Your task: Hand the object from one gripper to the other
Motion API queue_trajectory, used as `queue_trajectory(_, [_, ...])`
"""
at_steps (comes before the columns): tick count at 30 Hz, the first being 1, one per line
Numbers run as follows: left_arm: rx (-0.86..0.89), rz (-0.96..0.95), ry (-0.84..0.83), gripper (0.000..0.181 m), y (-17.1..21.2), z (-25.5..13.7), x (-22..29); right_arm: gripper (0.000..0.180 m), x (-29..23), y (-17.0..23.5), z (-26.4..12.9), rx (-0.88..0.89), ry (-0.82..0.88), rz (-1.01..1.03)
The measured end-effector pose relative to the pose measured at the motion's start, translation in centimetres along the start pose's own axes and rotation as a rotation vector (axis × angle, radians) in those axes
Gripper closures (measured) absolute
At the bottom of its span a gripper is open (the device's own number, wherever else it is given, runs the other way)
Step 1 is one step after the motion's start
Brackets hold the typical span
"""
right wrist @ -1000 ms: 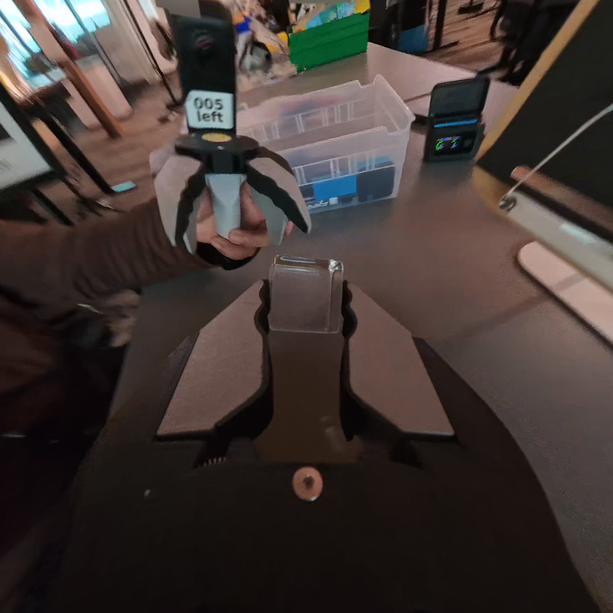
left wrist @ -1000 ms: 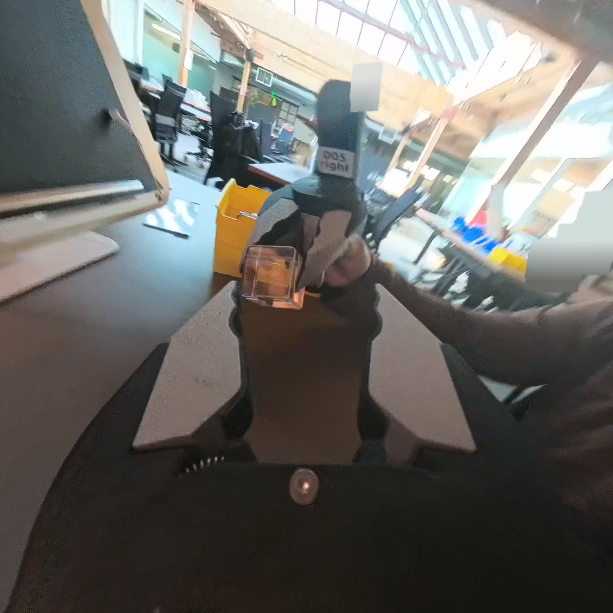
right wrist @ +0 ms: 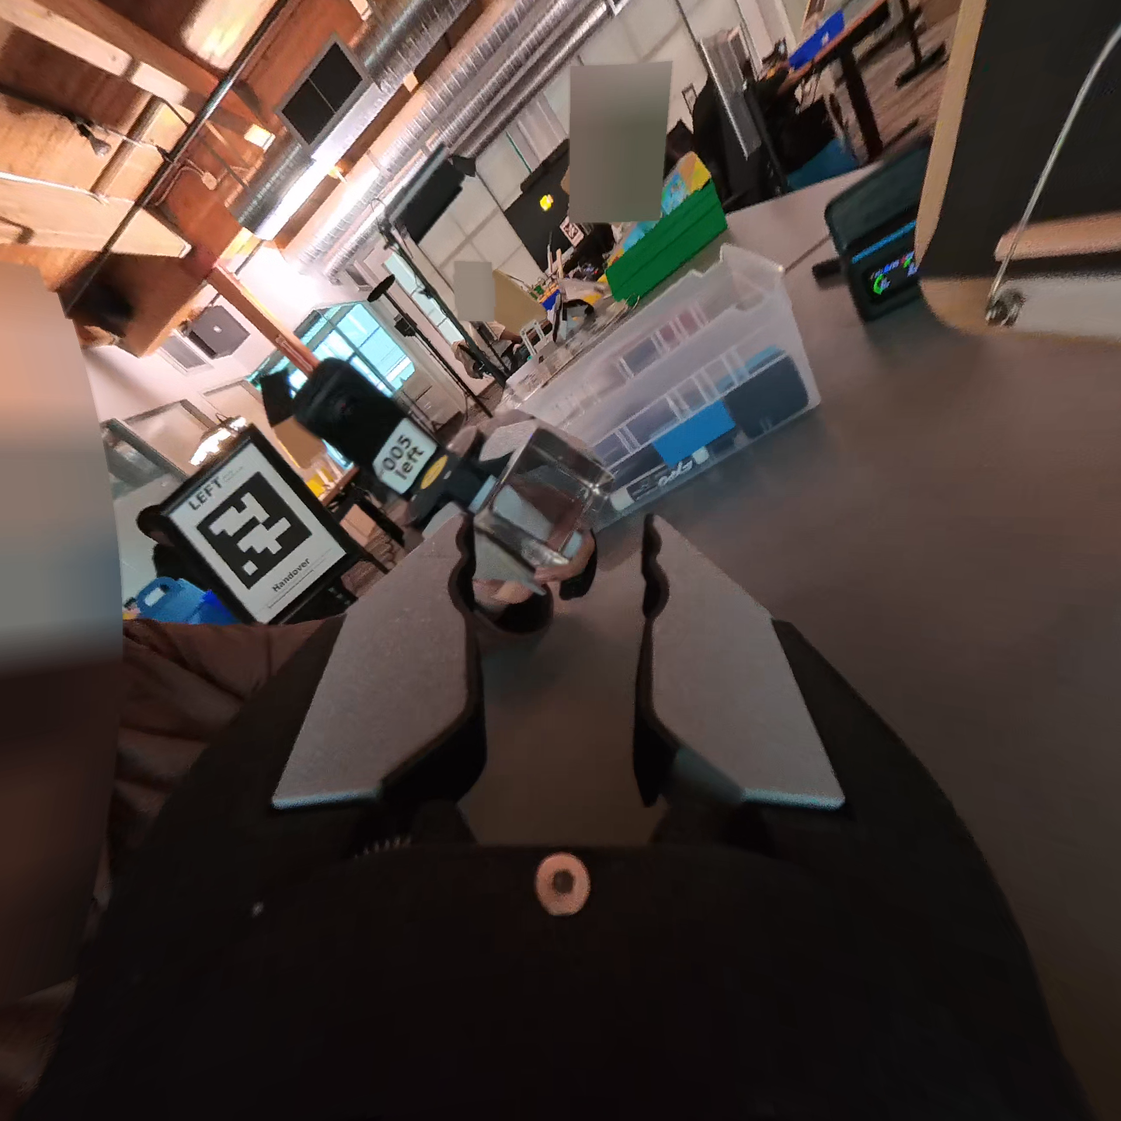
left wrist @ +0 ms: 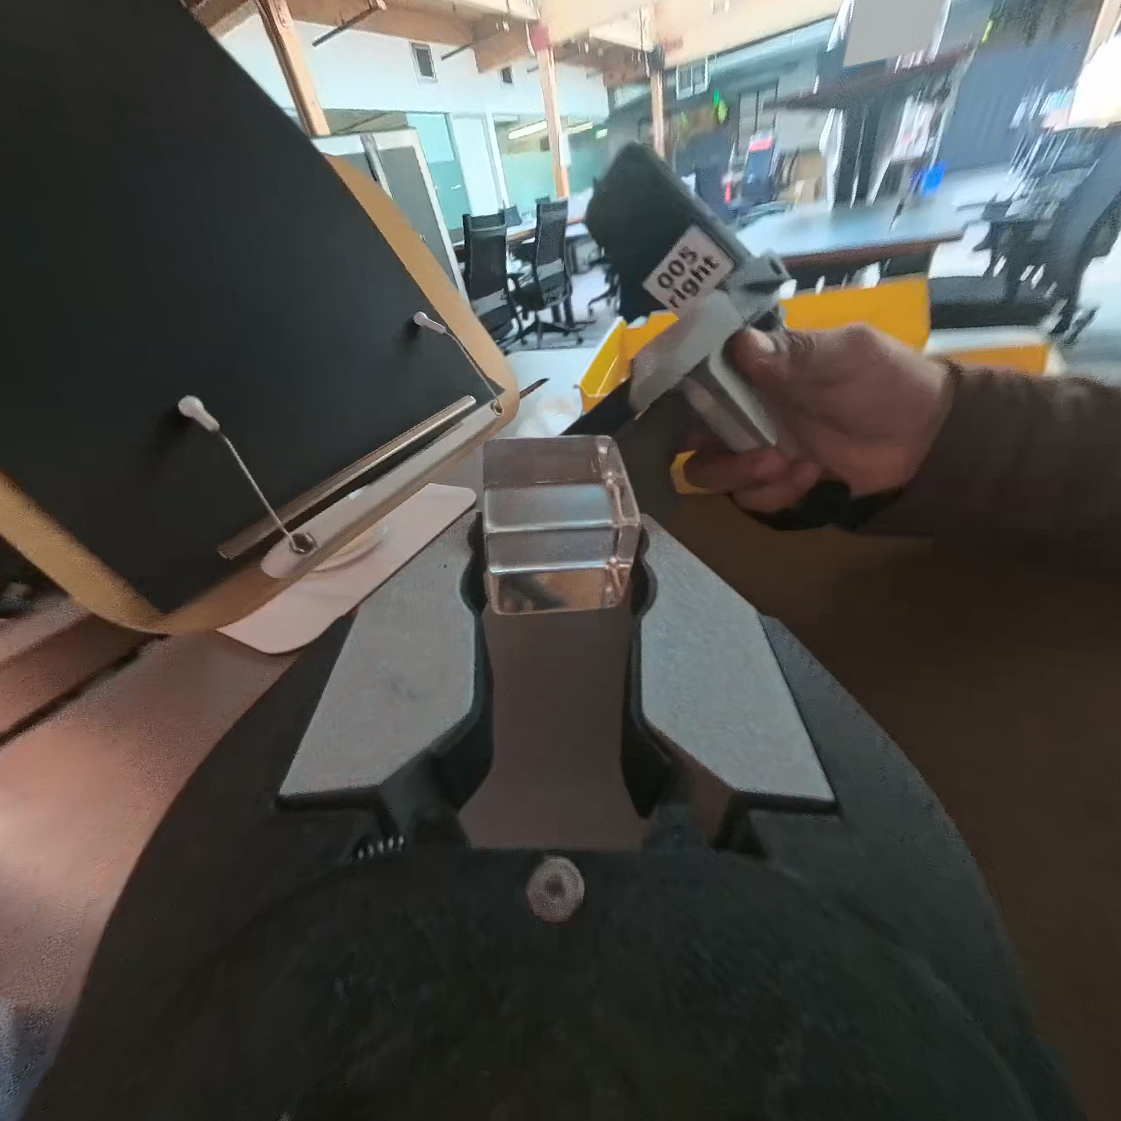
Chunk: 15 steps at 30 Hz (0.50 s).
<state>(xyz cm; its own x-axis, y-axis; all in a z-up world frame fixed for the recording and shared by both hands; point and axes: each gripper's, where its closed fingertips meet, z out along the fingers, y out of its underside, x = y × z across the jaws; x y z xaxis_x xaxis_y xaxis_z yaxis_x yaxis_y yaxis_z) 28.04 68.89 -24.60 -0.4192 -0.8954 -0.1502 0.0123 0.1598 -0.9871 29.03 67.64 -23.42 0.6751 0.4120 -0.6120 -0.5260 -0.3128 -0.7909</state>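
With the clear square-edged acrylic cube (left wrist: pixel 561 525) pinched between the left gripper (left wrist: pixel 559 567) tips and the right gripper (right wrist: pixel 553 561) standing empty, jaws parted, just short of it, item status: transferred; advise straight retreat, grip unrelaxed.

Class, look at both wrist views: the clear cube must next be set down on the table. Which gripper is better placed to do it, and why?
Left. The left gripper is shut on the clear cube, above the table. The right gripper is open and empty, beside the cube.
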Motion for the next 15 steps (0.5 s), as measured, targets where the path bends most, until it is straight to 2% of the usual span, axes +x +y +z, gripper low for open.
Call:
queue_trajectory(1, [0.016,-0.064,0.014,0.137,-0.1,-0.2,-0.3,0.126,-0.3,-0.3,-0.3,0.005,-0.002,-0.031])
queue_trajectory(5, [0.049,-0.386,0.18,0.138,-0.1,-0.4,-0.2,0.106,-1.0,-0.4,-0.2,-0.017,0.04,-0.193])
queue_trajectory(10, [0.05,-0.754,0.41,0.137,0.2,-0.8,0.8,0.089,-0.5,2.7,1.4,-0.24,0.207,-0.529])
queue_trajectory(13, [0.01,-0.859,0.523,0.137,0.5,-0.9,2.1,0.091,-0.1,3.6,1.6,-0.327,0.336,-0.799])
queue_trajectory(15, [-0.034,-0.888,0.601,0.137,0.8,-0.9,3.5,0.096,-0.9,4.1,2.2,-0.338,0.342,-0.938])
